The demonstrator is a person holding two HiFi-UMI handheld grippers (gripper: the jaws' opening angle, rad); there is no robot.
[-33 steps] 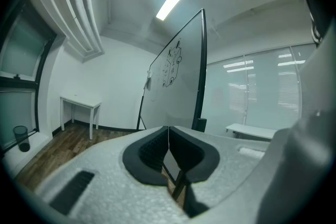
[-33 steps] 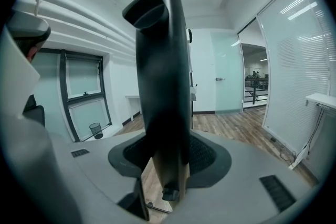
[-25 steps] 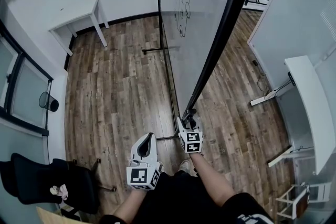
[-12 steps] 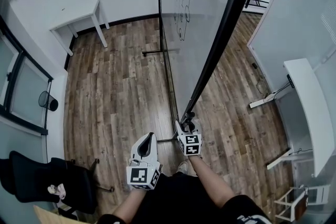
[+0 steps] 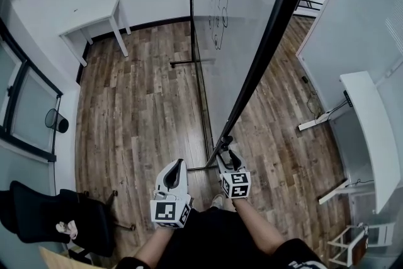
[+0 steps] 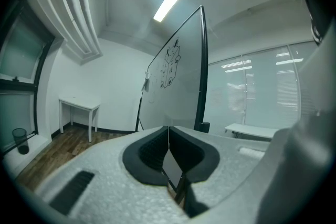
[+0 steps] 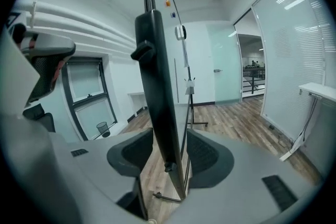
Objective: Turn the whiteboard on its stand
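the right gripper (image 5: 227,158) holds its jaws apart astride the whiteboard (image 5: 247,34) frame edge, gaps on both sides. the left gripper (image 5: 174,173) hangs beside it, jaws pressed together, empty.

Top of whiteboard (image 5: 242,41) cut off by upper edge in head view. Drawing (image 5: 219,6) on it too small to read. Chair (image 5: 44,217) cropped at bottom-left. Right gripper (image 5: 225,149) – pad contact with board frame unclear.
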